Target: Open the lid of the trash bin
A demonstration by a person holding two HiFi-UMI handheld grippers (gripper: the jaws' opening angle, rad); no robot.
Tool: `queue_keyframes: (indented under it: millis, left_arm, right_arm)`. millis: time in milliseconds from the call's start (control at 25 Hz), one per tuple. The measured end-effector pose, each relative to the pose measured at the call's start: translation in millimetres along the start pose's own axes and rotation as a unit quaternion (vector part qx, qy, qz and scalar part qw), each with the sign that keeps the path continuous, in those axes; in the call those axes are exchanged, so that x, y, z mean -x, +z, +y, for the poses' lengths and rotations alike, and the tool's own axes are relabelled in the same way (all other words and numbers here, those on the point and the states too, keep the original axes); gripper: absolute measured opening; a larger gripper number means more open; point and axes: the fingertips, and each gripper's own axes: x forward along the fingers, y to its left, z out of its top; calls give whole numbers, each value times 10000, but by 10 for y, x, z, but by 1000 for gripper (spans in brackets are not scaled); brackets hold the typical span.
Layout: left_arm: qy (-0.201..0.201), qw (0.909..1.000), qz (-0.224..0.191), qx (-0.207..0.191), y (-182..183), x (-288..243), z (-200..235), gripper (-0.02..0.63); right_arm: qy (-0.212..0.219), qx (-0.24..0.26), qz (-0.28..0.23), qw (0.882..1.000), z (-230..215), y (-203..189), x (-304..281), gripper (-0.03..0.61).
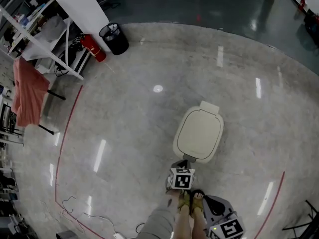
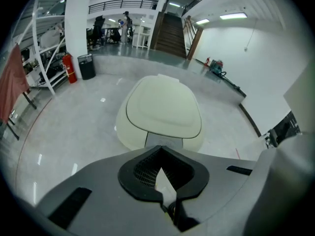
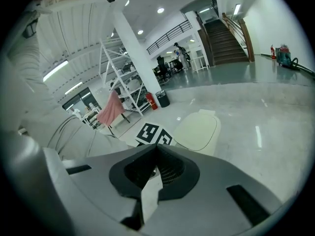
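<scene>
A red cloth [image 1: 27, 91] hung on a rack at far left, with a fire extinguisher [image 1: 93, 48] and a black waste basket [image 1: 113, 38] farther along the floor [image 1: 129, 113]. The left gripper [image 1: 182, 163] pointed at the near edge of the cream trash bin [image 1: 176, 146], its jaws closed together with nothing between them. The bin stood mid-floor with its lid [image 1: 199, 132] down. The right gripper [image 3: 157, 147] was held lower right, apart from the bin, its jaws likewise together and empty.
</scene>
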Motion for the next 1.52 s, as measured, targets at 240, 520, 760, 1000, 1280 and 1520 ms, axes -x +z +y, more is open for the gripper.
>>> queue_keyframes:
  millis: [240, 520, 760, 1000, 1280, 1520]
  left_arm:
    - [-39, 9999, 55, -115, -51, -43, 25, 3]
    - [190, 9996, 151, -136, -87, -76, 45, 3]
    - [269, 9988, 206, -365, -78, -106, 24, 3]
    - [352, 9979, 249, -492, -57, -90, 9, 3]
    - [370, 9990, 113, -207, 116, 89, -30, 3]
    - [118, 9998, -87, -98, 401, 610, -257, 3]
  right_arm:
    - [-70, -143, -64, 9999, -12, 35, 1, 3]
    - [-127, -201, -29, 9997, -56, 21, -11, 3]
    - [-154, -198, -10, 9997, -111, 16, -3, 3]
    - [-201, -192, -37, 9996, -108, 24, 6, 3]
    - [-268, -78, -40, 9996, -88, 117, 64, 3]
    - [-363, 68, -92, 9993, -30, 460, 305, 3]
